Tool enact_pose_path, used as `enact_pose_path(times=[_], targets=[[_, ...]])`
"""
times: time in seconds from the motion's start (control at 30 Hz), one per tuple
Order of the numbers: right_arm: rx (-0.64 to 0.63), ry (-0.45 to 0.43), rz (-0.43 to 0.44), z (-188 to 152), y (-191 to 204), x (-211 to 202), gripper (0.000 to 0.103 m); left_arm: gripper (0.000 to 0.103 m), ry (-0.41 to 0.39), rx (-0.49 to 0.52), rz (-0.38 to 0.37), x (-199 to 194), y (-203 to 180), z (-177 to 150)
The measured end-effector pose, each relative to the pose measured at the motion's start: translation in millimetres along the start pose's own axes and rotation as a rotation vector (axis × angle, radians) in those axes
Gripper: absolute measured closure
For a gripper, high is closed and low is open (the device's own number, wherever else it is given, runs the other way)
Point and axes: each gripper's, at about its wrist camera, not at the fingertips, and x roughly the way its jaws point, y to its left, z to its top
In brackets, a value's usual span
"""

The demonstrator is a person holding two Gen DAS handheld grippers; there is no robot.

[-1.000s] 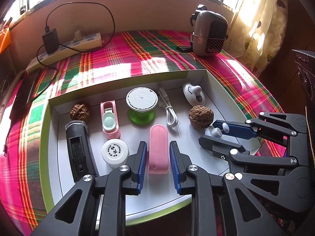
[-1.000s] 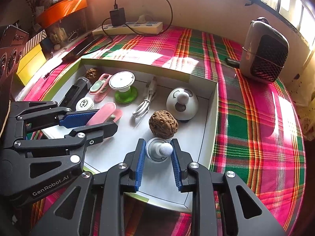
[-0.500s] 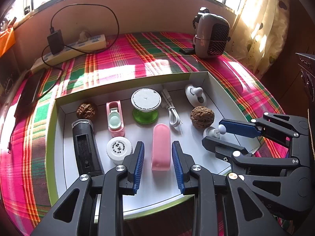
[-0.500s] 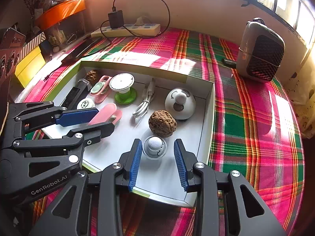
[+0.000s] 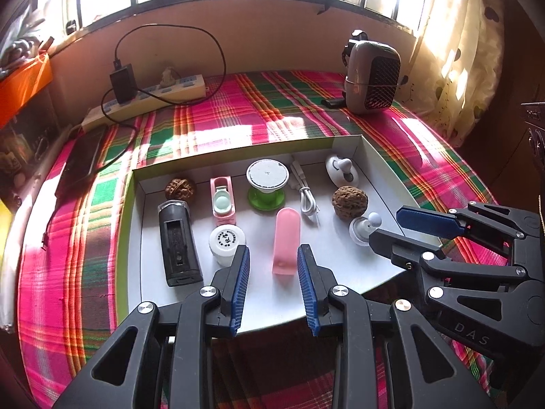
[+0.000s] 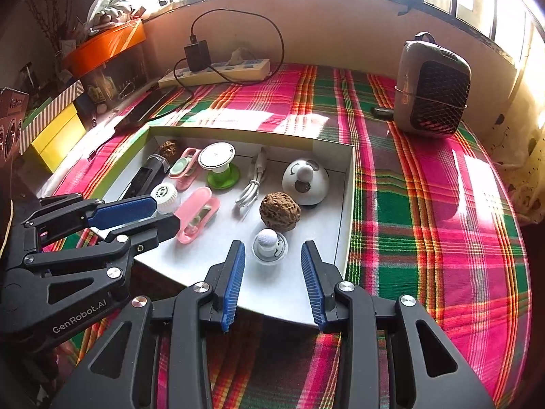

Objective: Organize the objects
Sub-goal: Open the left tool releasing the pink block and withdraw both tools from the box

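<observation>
Tray point(image 5: 136, 238) beneath both down-tilted grippers

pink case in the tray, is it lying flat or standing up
Lying flat. The pink case rests lengthwise on the white floor of the tray, ahead of the left gripper, whose fingers do not touch it.

Right tongs point(image 6: 272, 274) gape above the small white knob point(image 6: 269, 246) in the box point(image 6: 346, 204).

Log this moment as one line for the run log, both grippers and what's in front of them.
left gripper: open, over pink case | right gripper: open, over small white knob | both items resting in white tray
</observation>
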Motion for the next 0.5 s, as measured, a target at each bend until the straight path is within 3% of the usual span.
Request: enact_pose_path(times=[0.5], targets=[[0.019, -0.079, -0.005, -23.1, 13.6, -31.2, 0.067, 0.076, -0.063, -0.044, 0.077, -38.6, 3.9, -32.2]])
